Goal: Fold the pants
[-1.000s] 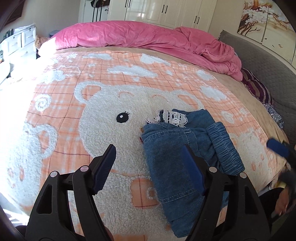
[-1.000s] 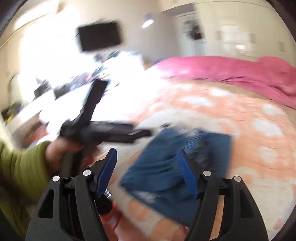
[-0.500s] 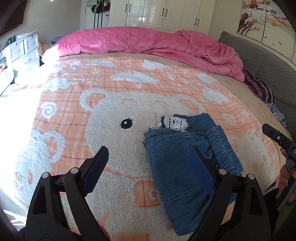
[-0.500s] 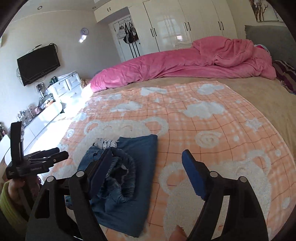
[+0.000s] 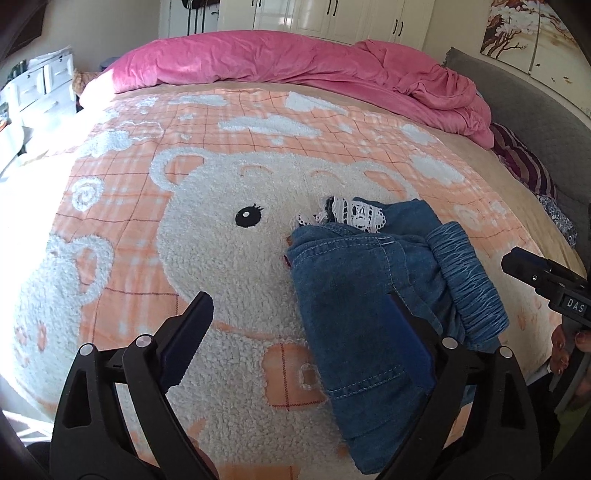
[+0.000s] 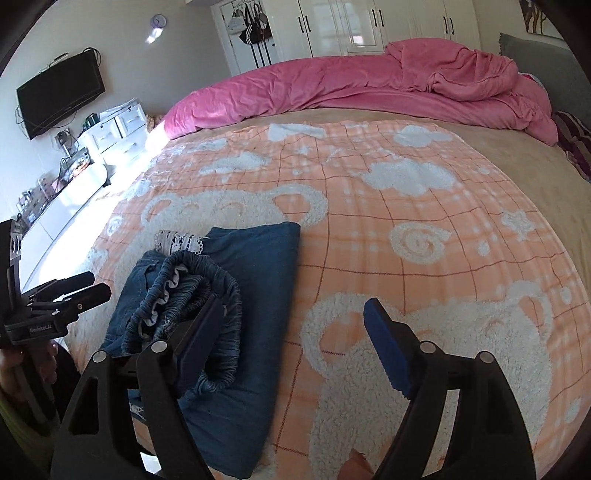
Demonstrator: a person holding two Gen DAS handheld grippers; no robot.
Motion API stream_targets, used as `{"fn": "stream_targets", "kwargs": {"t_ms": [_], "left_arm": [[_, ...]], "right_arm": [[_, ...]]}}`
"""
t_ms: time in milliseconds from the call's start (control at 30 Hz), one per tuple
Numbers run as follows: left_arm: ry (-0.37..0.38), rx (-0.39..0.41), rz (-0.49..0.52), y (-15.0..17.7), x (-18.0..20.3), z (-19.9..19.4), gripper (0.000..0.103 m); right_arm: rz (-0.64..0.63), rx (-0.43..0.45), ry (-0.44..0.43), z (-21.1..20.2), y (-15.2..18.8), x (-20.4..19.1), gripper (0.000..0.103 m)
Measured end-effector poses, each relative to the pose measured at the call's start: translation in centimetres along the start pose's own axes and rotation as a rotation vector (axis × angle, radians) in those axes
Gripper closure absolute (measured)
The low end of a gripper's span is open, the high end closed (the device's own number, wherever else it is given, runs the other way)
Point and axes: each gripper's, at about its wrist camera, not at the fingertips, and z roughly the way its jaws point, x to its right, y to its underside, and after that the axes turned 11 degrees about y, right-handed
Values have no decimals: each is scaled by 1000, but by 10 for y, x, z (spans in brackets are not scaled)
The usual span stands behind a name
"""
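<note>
Blue denim pants lie folded in a compact stack on the peach bear blanket, with the gathered waistband on top and white lace trim sticking out at the far end. My left gripper is open and empty, held above the blanket just left of the stack; its right finger overlaps the denim. My right gripper is open and empty, hovering at the stack's right side, its left finger over the waistband. Each gripper shows in the other's view, the right one and the left one.
A rumpled pink duvet lies across the far side of the bed. A grey headboard and striped pillow are at the right. White drawers, a wall TV and white wardrobes stand beyond the bed.
Both grippers pulled back from the pants. The right gripper swung round from a blurred view to face the bed steadily. The folded stack has not moved.
</note>
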Motion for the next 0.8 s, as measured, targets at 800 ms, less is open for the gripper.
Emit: {"fn": "stream_targets", "kwargs": {"t_ms": [800], "left_arm": [[162,-79,-101,14,8,39,35]], "right_arm": [[90,-196,-156,55,15,-18,55]]}}
